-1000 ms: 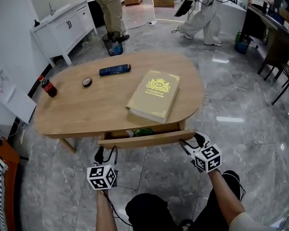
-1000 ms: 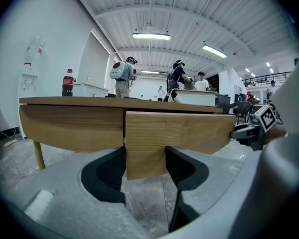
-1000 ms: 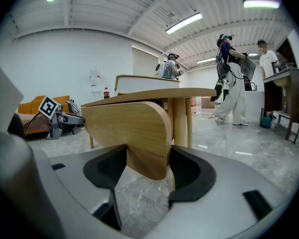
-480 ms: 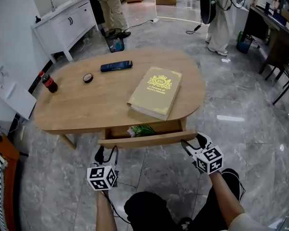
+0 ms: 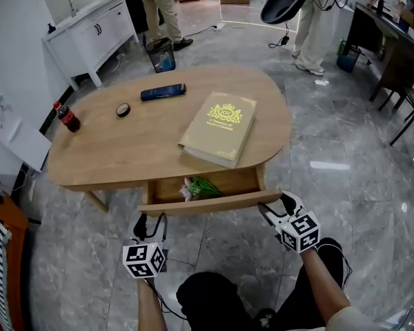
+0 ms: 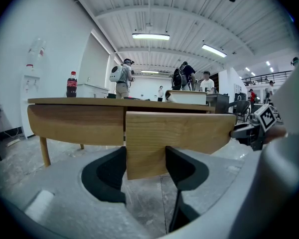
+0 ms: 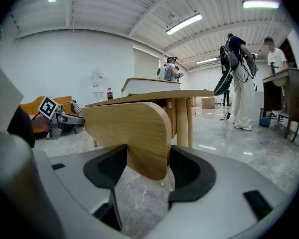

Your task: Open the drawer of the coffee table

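Matt light wood coffee table (image 5: 124, 150) and drawer front (image 5: 207, 202); glossy grey marble-look floor (image 5: 345, 136).

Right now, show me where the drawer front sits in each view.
Head view: drawer front at lower centre, pulled out from the table.
Left gripper view: drawer front across the centre.
Right gripper view: drawer front, its rounded end at centre.
Shared landmark: the book lying on the table.

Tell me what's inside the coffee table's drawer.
In the open part of the drawer lies a green and white bundle, too small to identify. The drawer's back is covered by the tabletop.
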Demonstrator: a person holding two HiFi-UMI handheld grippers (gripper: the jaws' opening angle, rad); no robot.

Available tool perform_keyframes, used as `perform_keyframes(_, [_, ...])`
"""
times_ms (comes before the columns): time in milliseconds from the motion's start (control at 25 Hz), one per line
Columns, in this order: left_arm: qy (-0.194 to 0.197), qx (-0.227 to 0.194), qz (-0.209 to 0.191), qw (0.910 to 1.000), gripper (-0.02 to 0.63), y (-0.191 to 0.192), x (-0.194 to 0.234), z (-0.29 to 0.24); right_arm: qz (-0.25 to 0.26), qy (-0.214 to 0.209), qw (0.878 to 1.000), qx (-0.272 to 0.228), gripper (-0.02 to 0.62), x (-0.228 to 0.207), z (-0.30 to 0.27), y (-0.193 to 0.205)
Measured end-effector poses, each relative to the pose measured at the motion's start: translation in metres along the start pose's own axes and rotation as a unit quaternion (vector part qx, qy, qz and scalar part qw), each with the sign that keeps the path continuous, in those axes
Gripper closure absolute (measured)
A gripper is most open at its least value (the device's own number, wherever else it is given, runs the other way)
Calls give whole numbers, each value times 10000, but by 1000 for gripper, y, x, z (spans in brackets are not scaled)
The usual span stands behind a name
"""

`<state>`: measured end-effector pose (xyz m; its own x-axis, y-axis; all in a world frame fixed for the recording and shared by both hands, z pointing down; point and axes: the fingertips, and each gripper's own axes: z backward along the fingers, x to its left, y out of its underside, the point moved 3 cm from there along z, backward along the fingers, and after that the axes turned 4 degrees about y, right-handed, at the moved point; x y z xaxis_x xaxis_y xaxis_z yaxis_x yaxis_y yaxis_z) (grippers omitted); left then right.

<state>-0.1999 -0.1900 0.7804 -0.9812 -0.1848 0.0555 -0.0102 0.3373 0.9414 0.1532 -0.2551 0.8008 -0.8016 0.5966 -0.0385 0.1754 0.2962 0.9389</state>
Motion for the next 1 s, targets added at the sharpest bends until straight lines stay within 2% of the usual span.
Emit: perform_keyframes(1000, [48, -64, -51, 10000, 360, 11, -9, 28, -27, 13, 10000, -56, 325, 15, 26, 11])
